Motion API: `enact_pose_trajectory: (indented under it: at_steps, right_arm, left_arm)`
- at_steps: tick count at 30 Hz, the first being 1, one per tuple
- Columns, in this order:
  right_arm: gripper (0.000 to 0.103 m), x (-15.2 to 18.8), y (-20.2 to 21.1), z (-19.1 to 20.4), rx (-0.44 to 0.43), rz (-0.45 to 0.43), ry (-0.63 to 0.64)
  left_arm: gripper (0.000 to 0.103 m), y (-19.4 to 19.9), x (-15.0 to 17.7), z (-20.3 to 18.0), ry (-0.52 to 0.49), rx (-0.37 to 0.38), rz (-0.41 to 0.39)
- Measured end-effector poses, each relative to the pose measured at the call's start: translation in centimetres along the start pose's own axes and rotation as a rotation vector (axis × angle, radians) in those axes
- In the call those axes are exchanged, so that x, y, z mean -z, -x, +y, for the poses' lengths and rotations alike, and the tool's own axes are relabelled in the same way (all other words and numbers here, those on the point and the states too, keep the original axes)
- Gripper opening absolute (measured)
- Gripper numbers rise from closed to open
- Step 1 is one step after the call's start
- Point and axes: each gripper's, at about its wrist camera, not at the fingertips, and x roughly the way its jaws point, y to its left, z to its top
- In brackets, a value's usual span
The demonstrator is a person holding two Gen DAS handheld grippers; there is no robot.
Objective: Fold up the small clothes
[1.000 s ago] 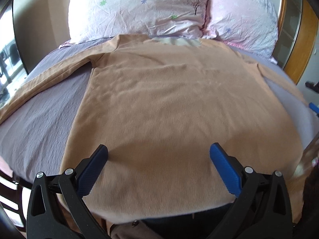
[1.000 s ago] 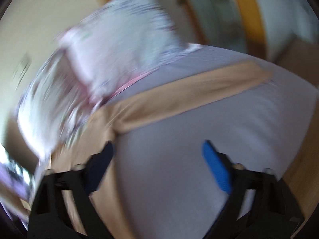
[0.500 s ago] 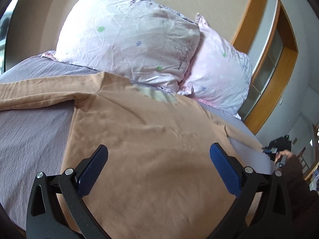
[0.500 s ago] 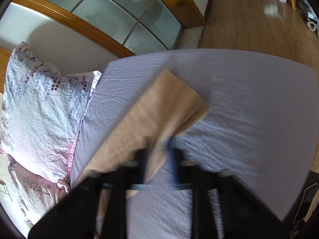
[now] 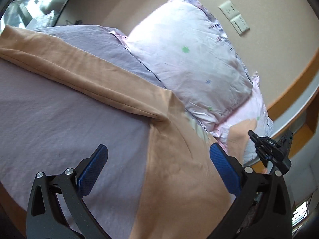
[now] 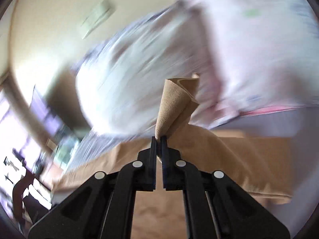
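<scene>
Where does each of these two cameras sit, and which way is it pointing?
Left wrist: sits behind the open left tongs, looking across the bed at the shirt and pillow; the right tongs show too.
Right wrist: sits behind the right tongs, shut on the sleeve, facing the blurred pillow.
Shared: shirt, pillow, right tongs.

A wrinkled lavender-grey bedsheet is spread over the bed, and a large white pillow printed with small green and blue flowers is propped at its head against a beige wall. A second, pale pink pillow is tucked just beside and partly behind the white one, touching it. A cream rectangular wall switch plate is mounted above the pillows, and a curved orange-brown wooden trim is seen along the wall to the right.
</scene>
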Motion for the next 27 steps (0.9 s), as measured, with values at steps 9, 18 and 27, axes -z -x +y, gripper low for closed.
enact_pose_trajectory:
  at_steps: [9, 18, 27]
  right_arm:
    - [0.063, 5.8, -9.0, 6.8, -0.116, 0.286, 0.114]
    - [0.072, 5.4, -2.9, 1.4, -0.09, 0.19, -0.027]
    - [0.081, 6.5, -2.0, 1.4, -0.186, 0.196, -0.062]
  left_arm:
    - [0.091, 5.1, -5.5, 7.9, 0.184, -0.158, -0.173]
    - [0.074, 5.2, -8.6, 14.0, 0.42, -0.287, -0.187]
    - [0.006, 4.5, -10.2, 18.7, 0.6, -0.268, -0.187]
